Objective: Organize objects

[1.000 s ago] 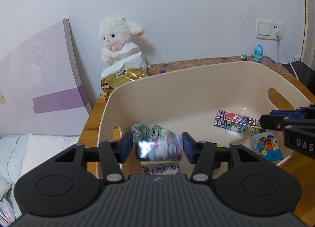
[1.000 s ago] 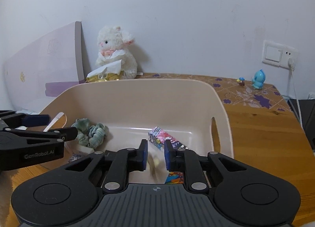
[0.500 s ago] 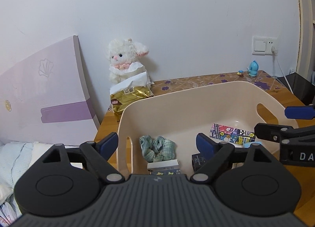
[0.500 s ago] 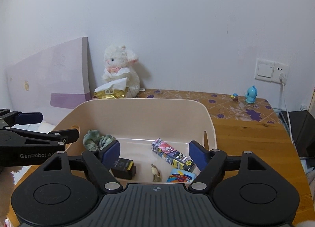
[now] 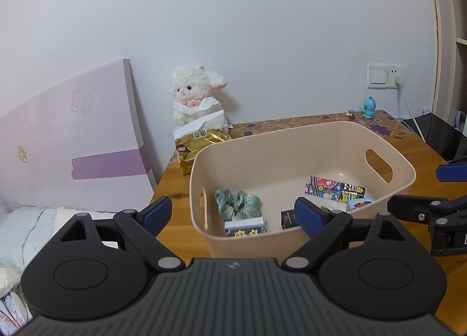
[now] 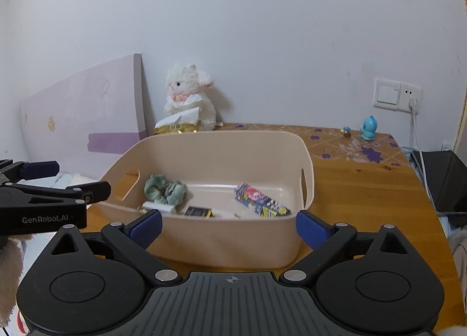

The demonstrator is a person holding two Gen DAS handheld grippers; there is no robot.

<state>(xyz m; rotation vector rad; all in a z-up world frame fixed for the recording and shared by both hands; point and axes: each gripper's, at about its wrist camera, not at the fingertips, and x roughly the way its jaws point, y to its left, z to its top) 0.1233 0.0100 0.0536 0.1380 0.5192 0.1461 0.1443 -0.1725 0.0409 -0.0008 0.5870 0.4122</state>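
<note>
A beige plastic bin [image 5: 292, 137] stands on the wooden table. In it lie a green scrunchie [image 5: 238, 203], a colourful carton [image 5: 332, 187], a small black box [image 5: 287, 218], a starred pack [image 5: 245, 226] and a blue packet [image 5: 359, 204]. My left gripper [image 5: 233, 210] hovers before the bin's near-left corner, its jaws opening, nothing between them. In the right wrist view my right gripper [image 6: 229, 222] hangs in front of the bin [image 6: 221, 134], its jaws opening wide and holding nothing. The scrunchie [image 6: 165, 188] and carton [image 6: 261, 203] show there too.
A white plush lamb [image 5: 195, 96] and a gold bag [image 5: 198, 143] stand behind the bin by the wall. A pink board [image 5: 73, 143] leans at the left above bedding [image 5: 26, 231]. A blue figurine [image 6: 369, 129], a wall socket with cable and a dark box [image 6: 446, 178] are at the right.
Both grippers opened and drew back and upward from the bin. The left let go of a patterned pack and the right of a small item, both dropped into the bin.
</note>
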